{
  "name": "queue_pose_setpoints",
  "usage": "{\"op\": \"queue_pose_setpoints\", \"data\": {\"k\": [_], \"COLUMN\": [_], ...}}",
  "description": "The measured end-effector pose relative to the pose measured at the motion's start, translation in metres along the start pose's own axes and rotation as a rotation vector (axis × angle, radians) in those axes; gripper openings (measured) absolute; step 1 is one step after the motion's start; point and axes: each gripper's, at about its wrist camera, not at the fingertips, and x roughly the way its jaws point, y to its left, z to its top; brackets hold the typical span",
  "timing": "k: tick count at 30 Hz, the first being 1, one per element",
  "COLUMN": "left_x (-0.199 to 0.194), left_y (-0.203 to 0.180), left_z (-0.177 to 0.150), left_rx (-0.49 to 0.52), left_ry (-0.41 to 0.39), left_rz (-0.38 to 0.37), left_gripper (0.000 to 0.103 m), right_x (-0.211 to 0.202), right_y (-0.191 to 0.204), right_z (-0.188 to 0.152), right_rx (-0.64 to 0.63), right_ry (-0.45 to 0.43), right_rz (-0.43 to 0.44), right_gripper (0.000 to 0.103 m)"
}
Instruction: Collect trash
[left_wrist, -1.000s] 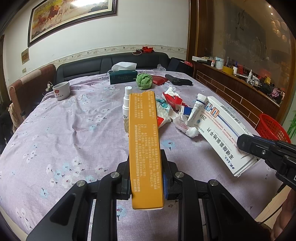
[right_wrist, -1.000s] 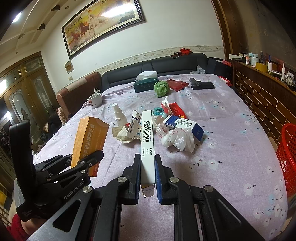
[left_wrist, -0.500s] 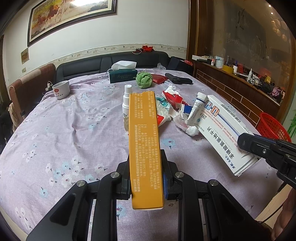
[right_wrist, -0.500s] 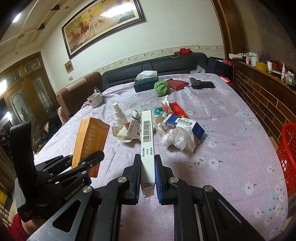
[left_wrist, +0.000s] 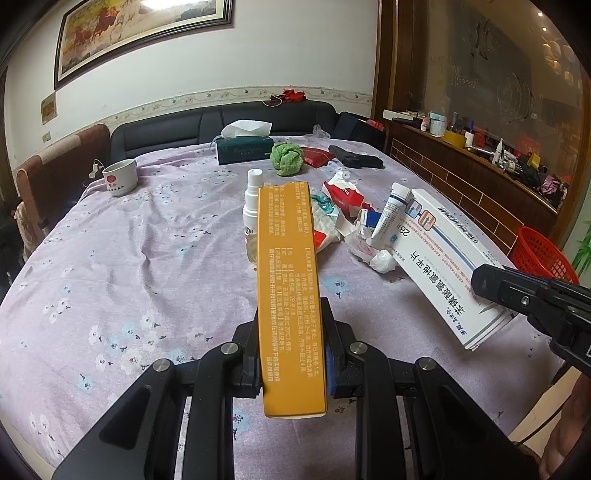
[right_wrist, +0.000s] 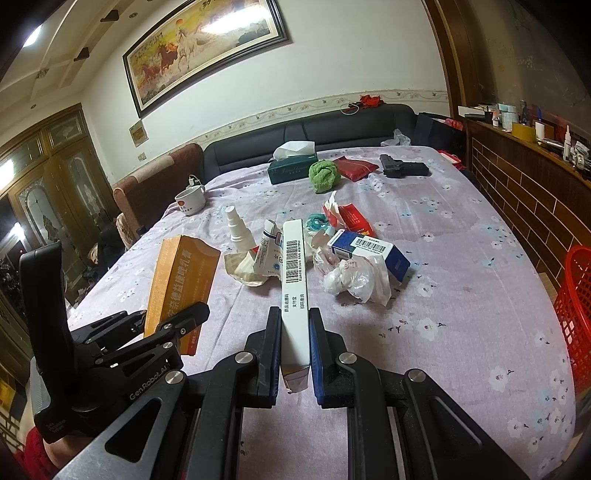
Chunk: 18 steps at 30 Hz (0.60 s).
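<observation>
1. Orange medicine carton (left_wrist: 290, 295) pinched near its near end between the jaws of the left gripper (left_wrist: 291, 354), long axis pointing straight forward along the fingers, held above the purple floral tablecloth (left_wrist: 129, 266)
2. White medicine box (right_wrist: 294, 291) clamped edge-on in the right gripper (right_wrist: 293, 354), barcode face up, long axis also forward
3. Key relation: red plastic basket (right_wrist: 576, 314) sits off the table edge to the right of both grippers; right gripper is nearer, so its box likely drops first, judging from layout
4. Remaining trash pile lies ahead of the basket's left: crumpled plastic wrap (right_wrist: 354, 277), blue-white box (right_wrist: 369, 251), red packet (right_wrist: 351, 218), spray bottle (right_wrist: 238, 229), tube (left_wrist: 389, 218)
5. Left view shows the white box's broad printed face (left_wrist: 447, 266) and the basket's whole front (left_wrist: 543, 254); right view shows only the box's thin edge and a cropped basket side
6. Right view alone shows the orange carton's torn far end (right_wrist: 184, 280) and the left gripper body (right_wrist: 122, 350)
</observation>
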Motion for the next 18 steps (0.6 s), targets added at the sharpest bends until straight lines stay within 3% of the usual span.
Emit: {"op": "queue_pose_setpoints", "data": {"k": [6, 18], "left_x": [0.0, -0.005], "left_y": [0.005, 0.019], "left_z": [-0.003, -0.004], "left_rx": [-0.013, -0.05], "left_ry": [0.006, 0.0], "left_rz": [0.003, 0.0], "left_gripper": [0.022, 0.022], "right_x": [0.013, 0.014], "right_y": [0.001, 0.007], "right_z": [0.0, 0.005], "right_rx": [0.011, -0.003], "right_ry": [0.038, 0.035], "right_rz": [0.021, 0.005], "right_gripper": [0.015, 0.015]}}
